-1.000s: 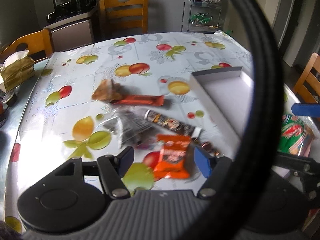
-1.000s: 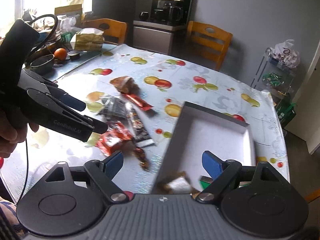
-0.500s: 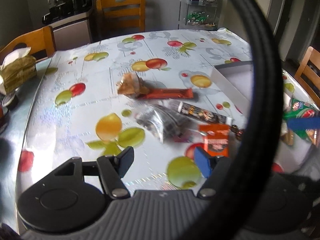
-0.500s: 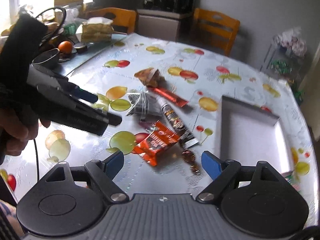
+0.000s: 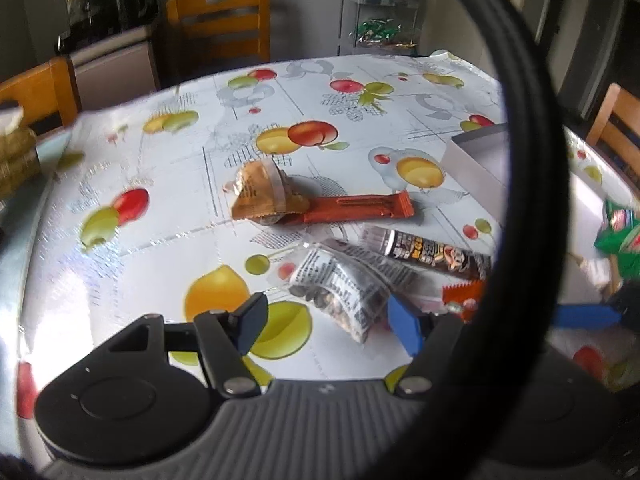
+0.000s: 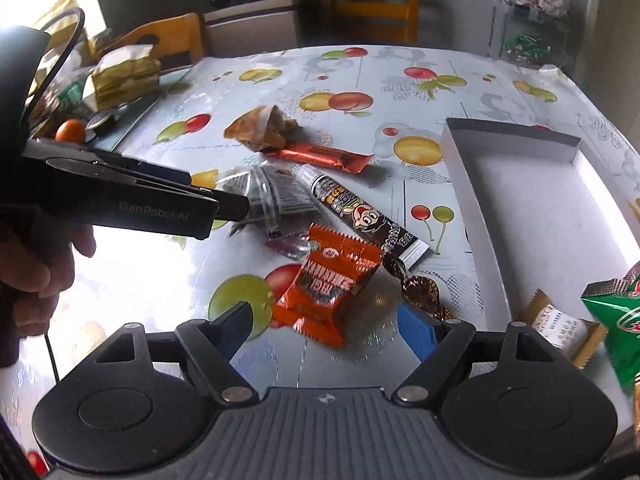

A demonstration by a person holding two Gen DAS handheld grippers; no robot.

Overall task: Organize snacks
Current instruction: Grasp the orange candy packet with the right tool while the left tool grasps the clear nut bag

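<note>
Loose snacks lie on the fruit-print tablecloth. My right gripper hangs low over an orange packet, which lies between and just ahead of its fingers. Its jaws are closing and the pads do not touch the packet. My left gripper stands open above a clear printed seed packet, also untouched. From the right wrist, the left gripper shows with its tips over that clear packet. A white box to the right holds a green packet and a small tan one.
A brown triangular packet, a red-orange bar, a dark tube bar and a brown candy lie in the pile. Tissues and an orange fruit sit far left. Chairs ring the table. A black cable loops across the left view.
Both grippers have moved left and lower, from beside the white box toward the snack pile. The right gripper rolled and its jaws narrowed a little. No snack has moved.
</note>
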